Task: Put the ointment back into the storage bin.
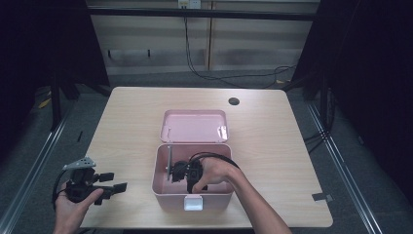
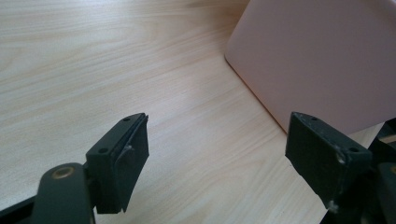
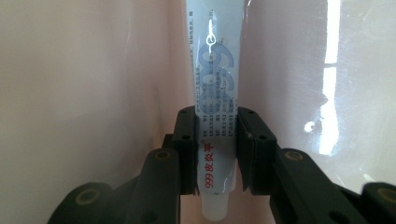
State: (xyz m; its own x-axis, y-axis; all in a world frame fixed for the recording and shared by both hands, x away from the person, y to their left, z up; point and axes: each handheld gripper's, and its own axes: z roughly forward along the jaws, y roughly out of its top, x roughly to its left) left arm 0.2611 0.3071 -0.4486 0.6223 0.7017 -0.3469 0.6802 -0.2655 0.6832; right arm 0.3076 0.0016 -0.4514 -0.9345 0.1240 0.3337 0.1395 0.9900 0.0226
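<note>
A pink box (image 1: 160,192) stands open on the table, its lid (image 1: 195,126) lying flat behind it. Inside the box my right gripper (image 1: 171,171) is shut on a white ointment tube (image 3: 215,60) with blue and red print; in the right gripper view the tube rises between the jaws against the pink inner wall (image 3: 84,70). In the high view the tube shows as a thin upright strip (image 1: 169,158) by the box's left wall. Left of the box, my left gripper (image 1: 114,183) is held open near the table's front edge, nothing between its jaws; its view shows the box's outer wall (image 2: 322,60).
A white latch (image 1: 193,203) hangs on the box's front. A dark round hole (image 1: 234,101) sits in the table's far right part. Bare wood (image 2: 116,70) lies around the left gripper. Cables (image 1: 229,75) run along the floor behind the table.
</note>
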